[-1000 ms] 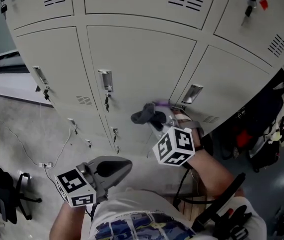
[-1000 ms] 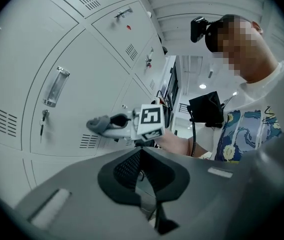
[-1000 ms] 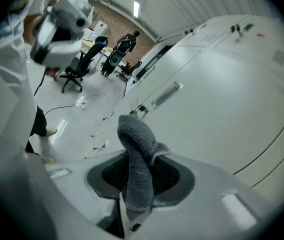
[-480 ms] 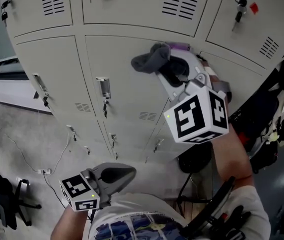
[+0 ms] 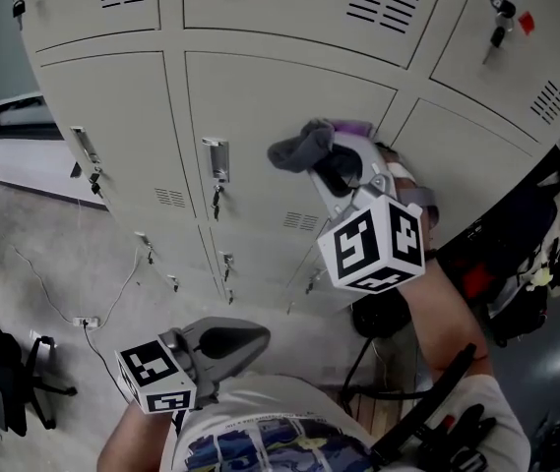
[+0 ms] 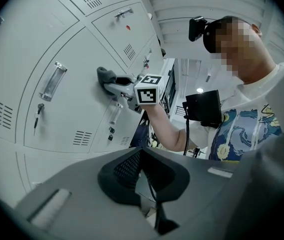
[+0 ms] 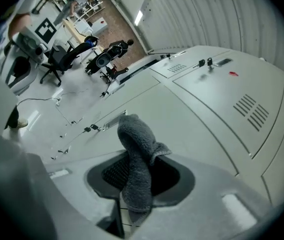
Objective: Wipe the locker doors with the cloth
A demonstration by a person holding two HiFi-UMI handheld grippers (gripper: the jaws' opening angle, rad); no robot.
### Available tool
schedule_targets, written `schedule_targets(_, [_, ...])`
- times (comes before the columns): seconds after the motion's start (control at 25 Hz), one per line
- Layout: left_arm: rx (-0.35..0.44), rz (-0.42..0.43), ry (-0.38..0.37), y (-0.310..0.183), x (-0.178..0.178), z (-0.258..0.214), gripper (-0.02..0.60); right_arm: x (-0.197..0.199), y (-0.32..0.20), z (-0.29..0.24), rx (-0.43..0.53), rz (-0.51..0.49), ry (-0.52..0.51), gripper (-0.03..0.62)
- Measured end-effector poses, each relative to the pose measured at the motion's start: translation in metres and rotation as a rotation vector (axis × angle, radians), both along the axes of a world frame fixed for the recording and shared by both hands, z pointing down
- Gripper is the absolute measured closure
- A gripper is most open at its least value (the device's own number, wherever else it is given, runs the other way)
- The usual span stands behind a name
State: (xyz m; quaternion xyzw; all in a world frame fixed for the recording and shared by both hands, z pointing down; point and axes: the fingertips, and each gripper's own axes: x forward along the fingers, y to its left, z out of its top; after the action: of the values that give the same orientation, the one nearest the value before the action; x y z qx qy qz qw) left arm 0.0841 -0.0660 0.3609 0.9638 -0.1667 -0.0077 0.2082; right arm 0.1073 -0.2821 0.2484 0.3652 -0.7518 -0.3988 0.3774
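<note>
At the centre of the head view, the right hand-held gripper point(image 5: 331, 168) is clamped on the grey cloth point(image 5: 299, 147), which is bunched against a locker door point(image 5: 260, 106). At lower left, the left hand-held gripper point(image 5: 228, 340) hangs with its jaws together, holding nothing.
</note>
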Motion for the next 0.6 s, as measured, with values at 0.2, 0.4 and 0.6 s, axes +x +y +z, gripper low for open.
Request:
schedule_targets(0.2, [-0.009, -0.005, 0.001, 0.002, 0.0, 0.002, 0.58, -0.001, -0.001, 0.048, -0.075, 0.003, 0.016, 0.484])
schedule_targets(0.4, [-0.013, -0.014, 0.002, 0.005, -0.001, 0.003, 0.58, -0.002, -0.001, 0.095, -0.148, 0.004, 0.015, 0.484])
schedule_targets(0.6, [-0.018, -0.018, -0.004, 0.007, -0.001, 0.005, 0.58, -0.004, -0.002, 0.141, -0.221, 0.005, 0.03, 0.484])
